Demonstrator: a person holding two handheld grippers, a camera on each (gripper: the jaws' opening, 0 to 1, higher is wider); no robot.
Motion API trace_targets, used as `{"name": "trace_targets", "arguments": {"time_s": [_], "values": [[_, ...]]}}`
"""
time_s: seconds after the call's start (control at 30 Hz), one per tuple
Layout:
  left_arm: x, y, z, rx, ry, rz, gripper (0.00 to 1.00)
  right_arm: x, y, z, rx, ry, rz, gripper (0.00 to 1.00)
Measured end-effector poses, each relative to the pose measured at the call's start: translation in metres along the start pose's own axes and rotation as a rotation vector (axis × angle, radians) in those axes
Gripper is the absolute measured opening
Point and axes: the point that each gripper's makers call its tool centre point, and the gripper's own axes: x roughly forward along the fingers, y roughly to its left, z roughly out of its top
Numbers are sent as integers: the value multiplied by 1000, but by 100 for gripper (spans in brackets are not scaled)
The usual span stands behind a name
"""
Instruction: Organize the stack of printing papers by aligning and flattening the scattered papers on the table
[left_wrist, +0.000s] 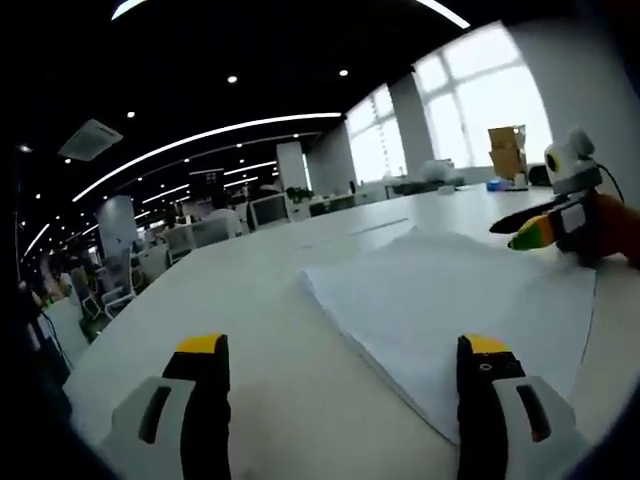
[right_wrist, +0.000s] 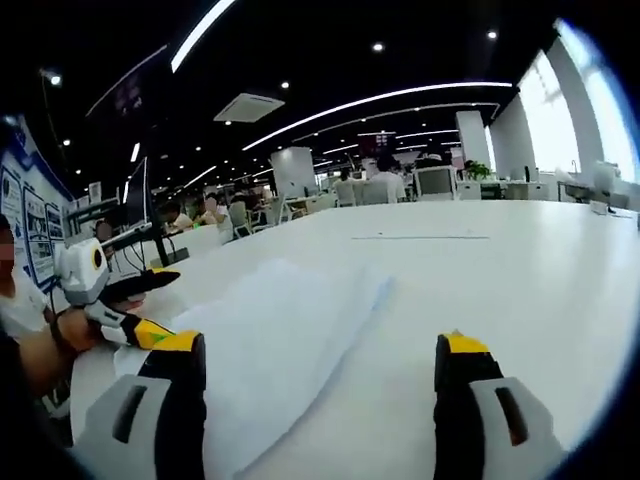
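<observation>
Centrally on white table (left_wrist: 250, 300): paper stack (left_wrist: 450, 300), sheets fanned, edges unaligned | left gripper (left_wrist: 345, 350): jaws spread, near stack's corner, touching nothing | right gripper (right_wrist: 320, 345): jaws spread beside stack's far edge, flanking it, apparently for squaring from both sides.

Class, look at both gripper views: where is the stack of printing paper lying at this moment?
The paper stack lies on the white table between the two grippers: in the left gripper view right of centre, reaching the right gripper; in the right gripper view left of centre, beside the left gripper.
</observation>
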Motion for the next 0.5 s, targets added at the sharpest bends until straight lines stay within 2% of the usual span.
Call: {"name": "trace_targets", "arguments": {"time_s": [0.27, 0.5], "values": [[-16, 4, -5, 2, 3, -5, 97, -30, -4, 1, -16, -46, -23, 90], [-37, 21, -11, -9, -1, 6, 97, -52, -11, -1, -1, -64, -42, 90]]}}
